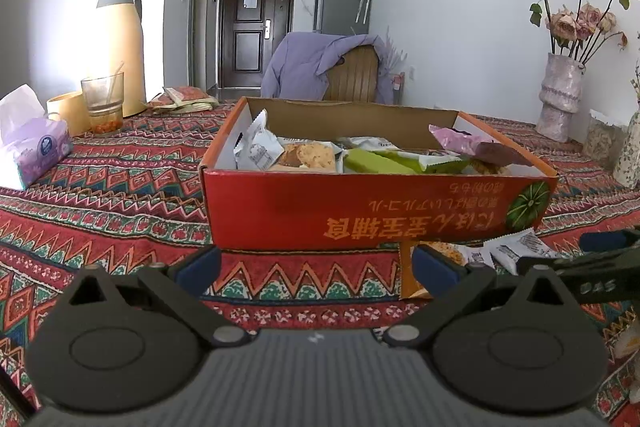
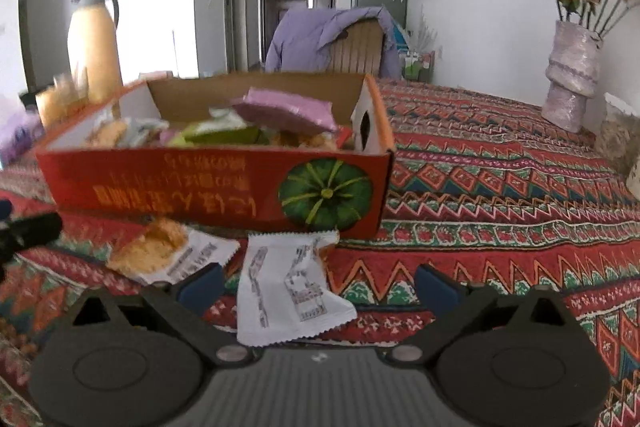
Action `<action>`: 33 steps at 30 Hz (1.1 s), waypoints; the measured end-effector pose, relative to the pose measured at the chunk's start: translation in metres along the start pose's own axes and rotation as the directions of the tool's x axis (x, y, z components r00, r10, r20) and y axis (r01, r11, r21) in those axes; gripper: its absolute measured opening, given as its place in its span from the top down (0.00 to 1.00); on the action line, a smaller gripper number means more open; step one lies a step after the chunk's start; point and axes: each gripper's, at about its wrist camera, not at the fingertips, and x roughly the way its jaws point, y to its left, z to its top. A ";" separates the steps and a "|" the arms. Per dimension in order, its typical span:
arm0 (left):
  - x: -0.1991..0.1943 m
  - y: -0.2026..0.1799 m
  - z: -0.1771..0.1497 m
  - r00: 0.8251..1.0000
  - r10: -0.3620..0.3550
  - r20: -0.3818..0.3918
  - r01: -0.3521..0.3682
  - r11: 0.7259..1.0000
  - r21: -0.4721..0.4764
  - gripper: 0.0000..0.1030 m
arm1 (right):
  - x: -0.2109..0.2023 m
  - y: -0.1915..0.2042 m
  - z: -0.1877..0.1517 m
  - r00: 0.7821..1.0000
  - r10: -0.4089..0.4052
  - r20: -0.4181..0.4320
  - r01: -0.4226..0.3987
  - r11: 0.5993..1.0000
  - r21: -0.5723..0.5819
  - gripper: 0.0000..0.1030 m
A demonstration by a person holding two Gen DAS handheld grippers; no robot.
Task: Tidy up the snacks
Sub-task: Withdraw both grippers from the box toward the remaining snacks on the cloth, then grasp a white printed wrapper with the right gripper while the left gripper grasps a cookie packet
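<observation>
A red cardboard box point(image 1: 360, 211) with a green pumpkin picture sits on the patterned tablecloth, holding several snack packets point(image 1: 308, 155). It also shows in the right wrist view point(image 2: 216, 191). My left gripper point(image 1: 316, 263) is open and empty, just in front of the box. My right gripper point(image 2: 318, 285) is open, with a white snack packet point(image 2: 288, 291) lying flat on the cloth between its fingers. A cookie packet point(image 2: 160, 247) lies to its left by the box. Both packets show at the right of the left wrist view point(image 1: 480, 253).
A yellow thermos point(image 1: 120, 47), a glass point(image 1: 104, 103) and a tissue pack point(image 1: 32, 147) stand at the back left. Flat packets point(image 1: 184, 99) lie behind. A vase with dried roses point(image 1: 560, 95) stands at the back right. A chair with a purple jacket point(image 1: 328, 67) is behind the table.
</observation>
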 end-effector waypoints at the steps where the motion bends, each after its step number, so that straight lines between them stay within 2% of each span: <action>1: 0.001 0.000 0.000 1.000 0.001 -0.002 -0.001 1.000 0.001 0.00 | 0.003 0.002 0.000 1.000 0.000 -0.010 0.000 1.000 -0.010 0.12; 4: 0.001 -0.001 0.000 1.000 -0.001 -0.007 0.001 1.000 0.006 0.00 | 0.010 0.003 -0.001 1.000 0.012 -0.023 -0.012 1.000 -0.015 0.22; 7: 0.001 -0.001 -0.001 1.000 -0.002 -0.011 0.002 1.000 0.007 0.00 | 0.009 0.003 -0.001 0.999 0.043 -0.013 -0.043 0.999 -0.008 0.39; 9: 0.002 0.000 -0.001 1.000 0.000 -0.014 0.000 1.000 0.005 0.00 | 0.009 0.003 -0.002 0.998 0.058 -0.007 -0.058 0.998 -0.012 0.43; 10: 0.002 0.000 -0.001 1.000 0.003 -0.016 -0.003 1.000 0.003 0.00 | 0.008 0.004 -0.003 0.997 0.072 -0.003 -0.072 0.997 -0.011 0.52; 13: 0.003 0.001 -0.001 1.000 0.019 -0.020 -0.019 1.000 -0.005 0.00 | 0.003 0.003 -0.004 0.997 0.081 0.021 -0.081 0.997 -0.003 0.54; 18: 0.008 -0.007 0.004 0.996 0.055 -0.066 -0.053 0.998 0.026 0.00 | -0.013 -0.008 -0.007 0.990 0.080 0.115 -0.086 0.995 0.049 0.54; 24: 0.019 -0.030 0.018 0.987 -0.010 -0.158 0.015 0.999 0.034 0.00 | -0.023 -0.026 -0.009 0.979 0.070 0.191 -0.097 0.986 0.139 0.54; 29: 0.039 -0.055 0.022 0.970 -0.036 -0.239 0.046 0.998 0.035 0.00 | -0.025 -0.036 -0.011 0.974 0.076 0.214 -0.115 0.977 0.181 0.54; 33: 0.052 -0.069 0.021 0.959 -0.031 -0.283 0.043 0.998 0.035 0.00 | -0.025 -0.043 -0.014 0.970 0.088 0.228 -0.139 0.965 0.221 0.54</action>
